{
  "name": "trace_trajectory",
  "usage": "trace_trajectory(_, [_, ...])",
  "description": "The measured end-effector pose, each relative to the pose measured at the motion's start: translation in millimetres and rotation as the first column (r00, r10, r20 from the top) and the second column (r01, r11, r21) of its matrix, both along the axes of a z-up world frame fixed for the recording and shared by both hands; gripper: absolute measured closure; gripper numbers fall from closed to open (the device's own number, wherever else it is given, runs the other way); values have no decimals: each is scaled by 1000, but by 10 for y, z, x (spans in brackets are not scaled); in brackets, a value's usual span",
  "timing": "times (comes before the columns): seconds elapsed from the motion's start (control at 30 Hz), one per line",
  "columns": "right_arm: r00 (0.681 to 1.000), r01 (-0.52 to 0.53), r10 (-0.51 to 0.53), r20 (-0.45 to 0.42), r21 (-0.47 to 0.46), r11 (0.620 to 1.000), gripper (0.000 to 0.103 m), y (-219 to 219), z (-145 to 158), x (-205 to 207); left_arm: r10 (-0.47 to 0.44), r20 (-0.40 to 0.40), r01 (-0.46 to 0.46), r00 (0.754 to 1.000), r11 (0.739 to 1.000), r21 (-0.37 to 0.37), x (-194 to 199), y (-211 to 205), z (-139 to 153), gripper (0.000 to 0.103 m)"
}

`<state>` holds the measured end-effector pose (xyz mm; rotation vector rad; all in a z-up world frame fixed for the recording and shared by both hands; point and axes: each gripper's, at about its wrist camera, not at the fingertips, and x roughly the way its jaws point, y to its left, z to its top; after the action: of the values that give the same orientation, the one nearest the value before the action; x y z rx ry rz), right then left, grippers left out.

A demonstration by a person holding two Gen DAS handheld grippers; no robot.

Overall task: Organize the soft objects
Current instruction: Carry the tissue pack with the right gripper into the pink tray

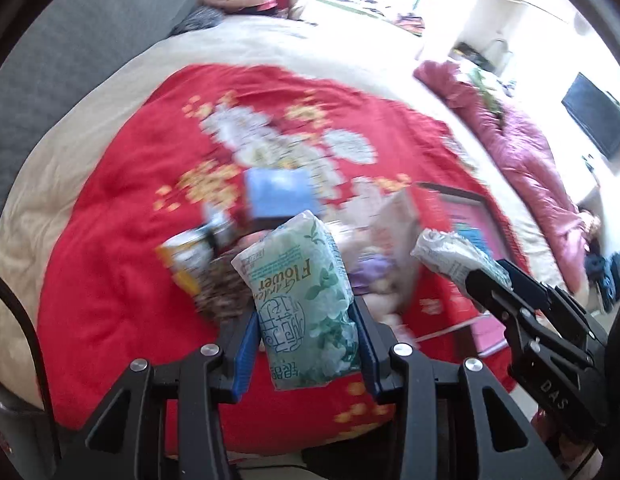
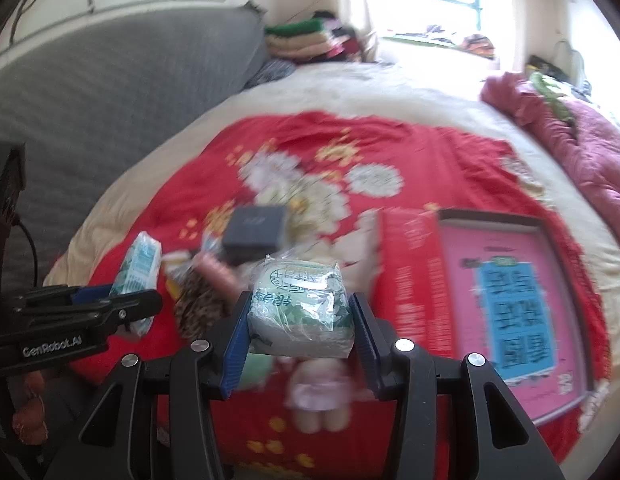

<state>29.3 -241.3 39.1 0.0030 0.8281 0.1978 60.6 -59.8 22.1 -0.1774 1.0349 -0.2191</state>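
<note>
My left gripper (image 1: 305, 344) is clamped on a green tissue pack (image 1: 305, 300), pads pressing its two long sides; my right gripper (image 2: 299, 340) is clamped on a second tissue pack (image 2: 301, 300), held across its short end. Both packs hang above the red blanket (image 1: 109, 260). I judge them light and squashy under a slick film wrapper, so a grip across the full middle should hold best, as a corner might slide out. Just below lie a pale doll (image 2: 314, 396), a leopard-print cloth (image 2: 197, 308), a yellow packet (image 1: 181, 260) and a dark box (image 2: 255, 232), crowded together and blurred. To the right lies an open red box with a pink lining (image 2: 458, 280), probably the place for them; nothing blocks it. Farther off are a maroon quilt (image 1: 522, 152), folded clothes (image 2: 305, 40) and a grey headboard (image 2: 109, 92).
</note>
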Motion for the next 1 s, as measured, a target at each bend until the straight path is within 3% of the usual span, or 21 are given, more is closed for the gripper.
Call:
trace_trajectory(0.2, [986,157,-158,58,26,987,54,-742,265,-185,-141,39,141,989,990,-7,32,-776,212,60])
trace_trajectory(0.4, [936,344,-345,70,29,939,54,-1591,249,-335,-285,47,285,957,958,21,84,-1662,192,60])
trace_trajectory(0.7, [899,439,-438,17,-51,897,54,-2389,-163,-361,-448,-39,449,893,889,84,248,-2747,-151,60])
trace_trajectory(1.0, [905,420,-421,-56,-32,907,54,-2658,-598,-248,-464,-144,478,874,873,94,431,-3159,-668,59])
